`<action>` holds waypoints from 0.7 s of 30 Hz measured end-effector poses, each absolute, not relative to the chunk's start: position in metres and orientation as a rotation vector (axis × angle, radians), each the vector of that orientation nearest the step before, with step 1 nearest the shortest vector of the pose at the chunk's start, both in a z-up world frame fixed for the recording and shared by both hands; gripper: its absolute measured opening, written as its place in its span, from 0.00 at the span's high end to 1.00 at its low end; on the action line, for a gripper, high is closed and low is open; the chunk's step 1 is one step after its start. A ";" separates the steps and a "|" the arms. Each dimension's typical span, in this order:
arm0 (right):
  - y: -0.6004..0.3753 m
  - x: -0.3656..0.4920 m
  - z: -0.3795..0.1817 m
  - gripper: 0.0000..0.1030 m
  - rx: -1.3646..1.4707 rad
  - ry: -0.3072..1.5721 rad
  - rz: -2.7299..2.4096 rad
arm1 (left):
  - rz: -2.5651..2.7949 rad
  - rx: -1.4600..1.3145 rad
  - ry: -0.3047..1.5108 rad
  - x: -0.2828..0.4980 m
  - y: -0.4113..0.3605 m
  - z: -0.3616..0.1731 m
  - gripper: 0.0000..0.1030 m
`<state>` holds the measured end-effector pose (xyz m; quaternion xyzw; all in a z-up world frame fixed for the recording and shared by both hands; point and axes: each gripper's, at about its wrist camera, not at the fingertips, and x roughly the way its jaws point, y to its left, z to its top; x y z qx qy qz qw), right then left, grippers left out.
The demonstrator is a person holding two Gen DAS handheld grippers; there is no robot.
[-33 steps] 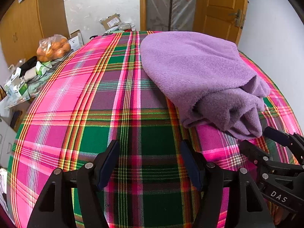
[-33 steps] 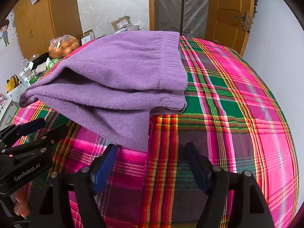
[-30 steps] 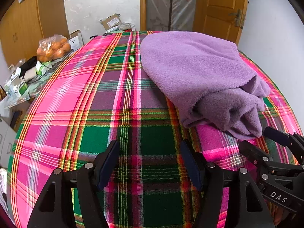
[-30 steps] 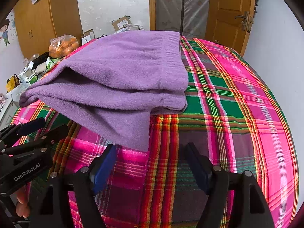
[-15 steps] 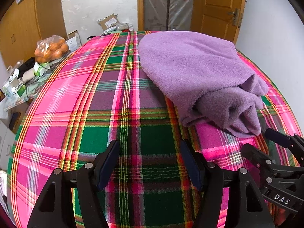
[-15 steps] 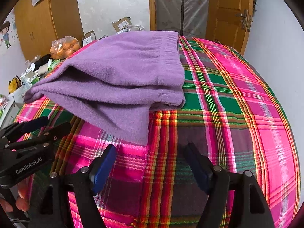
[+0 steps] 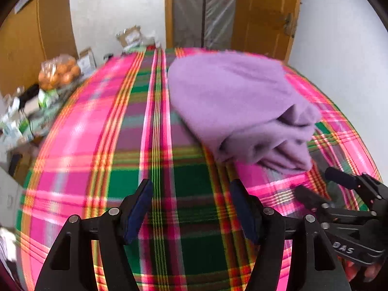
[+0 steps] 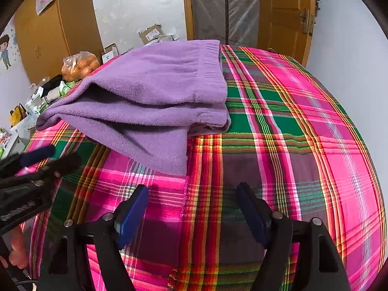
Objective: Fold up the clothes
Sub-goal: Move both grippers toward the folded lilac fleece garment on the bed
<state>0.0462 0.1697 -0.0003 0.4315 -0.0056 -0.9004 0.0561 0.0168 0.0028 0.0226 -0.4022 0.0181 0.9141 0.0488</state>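
Note:
A folded purple fleece garment (image 7: 237, 101) lies on the pink-and-green plaid cloth (image 7: 97, 126) that covers the table. In the right wrist view the garment (image 8: 155, 97) shows its ribbed waistband at the far end and a loose layer hanging toward me. My left gripper (image 7: 190, 194) hovers open above bare plaid, left of the garment's near corner. My right gripper (image 8: 192, 194) is open too, just short of the garment's near edge, with nothing between its fingers. Each gripper shows in the other's view: the right gripper (image 7: 320, 184) and the left gripper (image 8: 55, 156).
A bag of oranges (image 8: 80, 65), small boxes and packets (image 8: 31, 106) crowd a surface left of the table. Cardboard boxes (image 8: 151, 32) sit behind it, near a wooden door (image 8: 286, 12). A white wall (image 7: 339, 48) is close on the right. A hand (image 8: 14, 249) holds the left gripper.
Both grippers have drawn back a little from the garment, which now sits farther off in each view. The left wrist view is motion-blurred. Both grippers remain open; the garment has not moved.

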 end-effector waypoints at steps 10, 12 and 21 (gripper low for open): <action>0.199 0.048 0.003 0.39 1.249 -0.287 -2.671 | 2.787 -0.981 0.188 0.031 0.022 0.070 0.34; 0.210 0.046 0.005 0.42 1.243 -0.348 -2.651 | 2.766 -0.942 0.231 0.028 0.028 0.077 0.34; 0.230 0.026 0.036 0.42 1.075 -0.374 -2.722 | 2.679 -0.963 0.465 -0.002 0.057 0.073 0.34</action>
